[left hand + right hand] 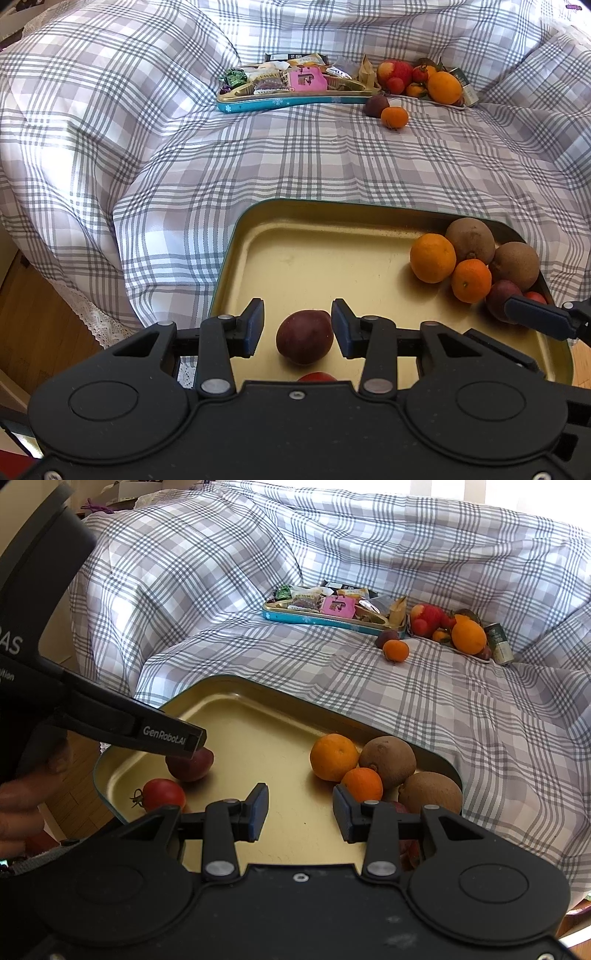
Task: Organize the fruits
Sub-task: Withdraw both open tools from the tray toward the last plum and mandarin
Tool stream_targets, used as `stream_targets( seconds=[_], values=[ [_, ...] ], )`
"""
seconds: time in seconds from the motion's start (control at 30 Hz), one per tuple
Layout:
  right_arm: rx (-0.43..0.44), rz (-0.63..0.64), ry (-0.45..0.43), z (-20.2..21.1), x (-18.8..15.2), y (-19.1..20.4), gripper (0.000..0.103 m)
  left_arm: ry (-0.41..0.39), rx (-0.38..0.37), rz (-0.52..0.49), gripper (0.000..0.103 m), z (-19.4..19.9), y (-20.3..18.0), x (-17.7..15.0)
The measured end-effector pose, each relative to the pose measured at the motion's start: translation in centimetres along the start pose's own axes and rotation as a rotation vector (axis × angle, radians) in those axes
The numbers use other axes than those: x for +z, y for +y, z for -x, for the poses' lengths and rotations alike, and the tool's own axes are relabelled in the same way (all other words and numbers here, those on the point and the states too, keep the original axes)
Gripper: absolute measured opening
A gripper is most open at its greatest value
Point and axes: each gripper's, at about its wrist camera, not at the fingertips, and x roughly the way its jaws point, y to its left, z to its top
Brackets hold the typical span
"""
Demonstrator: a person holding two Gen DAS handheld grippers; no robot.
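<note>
A gold tray (314,254) lies on the plaid cloth in front of me. My left gripper (298,326) is open, its fingers on either side of a dark purple fruit (304,336) resting on the tray, not touching it. In the right wrist view the same fruit (192,766) sits under the left gripper's finger (173,736), with a red tomato (163,794) beside it. My right gripper (300,812) is open and empty over the tray, next to two oranges (334,757), two kiwis (388,760) and another purple fruit.
At the back, a blue tin of wrapped snacks (291,83) sits beside a plate of fruit (424,83) and a can (500,648). A purple fruit and a small orange (394,117) lie loose on the cloth. Wooden floor shows at the left.
</note>
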Motion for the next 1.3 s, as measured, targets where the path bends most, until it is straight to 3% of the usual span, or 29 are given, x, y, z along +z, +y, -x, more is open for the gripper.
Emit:
stream_targets(
  seconds=[0.57, 0.83, 1.03, 1.3],
  values=[
    [-0.052, -0.109, 0.06, -1.0, -0.1, -1.4, 0.041, 0.019, -0.003, 0.002, 0.05, -0.3, 0.0, -0.1],
    [-0.108, -0.315, 0.056, -1.3, 0.0, -4.6, 0.041, 0.023, 0.0, -0.018, 0.05, -0.5, -0.2, 0.1],
    [-0.105, -0.442, 0.052, -1.5, 0.0, -6.1, 0.044, 0.014, 0.005, -0.071, 0.05, -0.5, -0.5, 1.3],
    [-0.113, -0.401, 0.021, -1.7, 1.6, -6.3, 0.046, -0.029, -0.007, -0.085, 0.05, -0.3, 0.3, 5.0]
  ],
)
